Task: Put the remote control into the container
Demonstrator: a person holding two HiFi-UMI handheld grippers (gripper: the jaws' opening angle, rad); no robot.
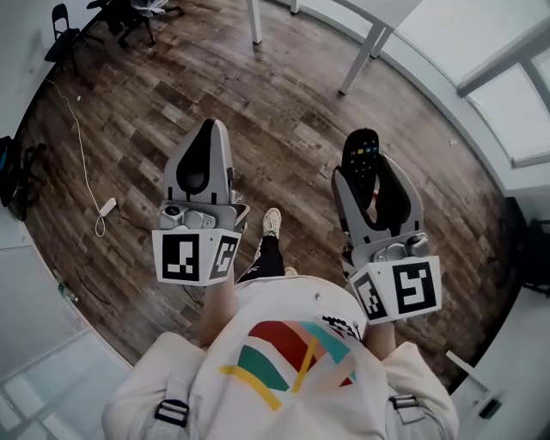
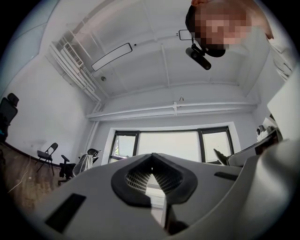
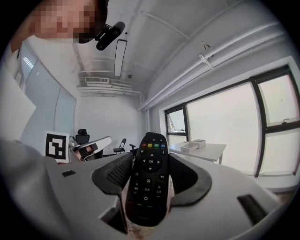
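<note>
A black remote control [image 1: 362, 153] with coloured buttons stands between the jaws of my right gripper [image 1: 364, 165], its button end sticking out past the tips. In the right gripper view the remote control [image 3: 149, 180] fills the gap and both pads of the right gripper [image 3: 150, 161] press on its sides. My left gripper [image 1: 209, 136] is held level at the left with nothing in it. In the left gripper view the tips of the left gripper [image 2: 151, 157] meet. No container shows in any view.
I stand on a wooden floor [image 1: 284, 112]. White table legs [image 1: 359, 58] rise ahead, office chairs [image 1: 129, 15] stand at the far left, and a white cable with a power strip [image 1: 105, 207] lies on the floor. A white table with boxes [image 3: 197, 147] stands by the windows.
</note>
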